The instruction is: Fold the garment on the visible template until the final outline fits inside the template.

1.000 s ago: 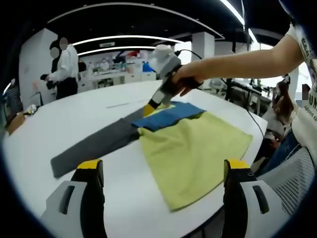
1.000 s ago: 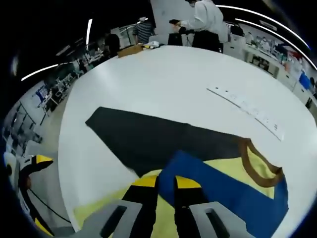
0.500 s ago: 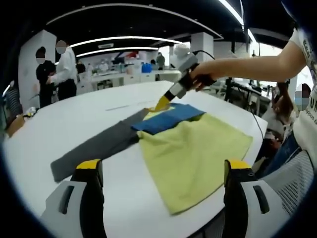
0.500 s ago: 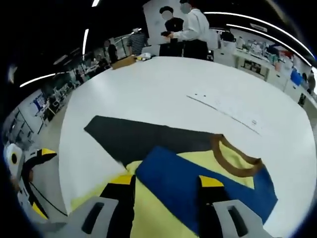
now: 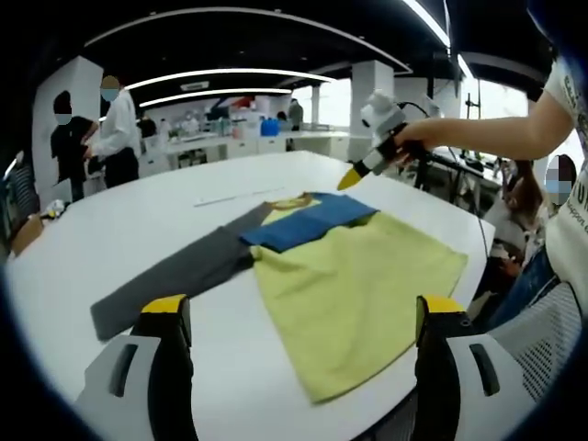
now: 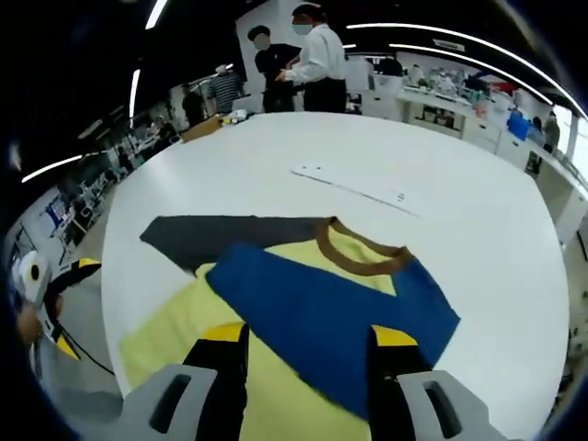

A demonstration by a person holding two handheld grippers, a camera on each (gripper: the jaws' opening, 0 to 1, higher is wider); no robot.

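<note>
Two claws, both gaping wide with nothing in them. Left claw (image 5: 299, 317) sits low at the white surface's (image 5: 138, 220) near edge, with the yellow t-shirt (image 5: 354, 285) lying flat at 12 o'clock of it, a blue sleeve (image 5: 308, 220) folded across the top. A dark grey template (image 5: 170, 276) sticks out at 9 o'clock. Right claw (image 6: 308, 344) hovers over the blue sleeve; brown collar (image 6: 358, 250) dead ahead.
</note>
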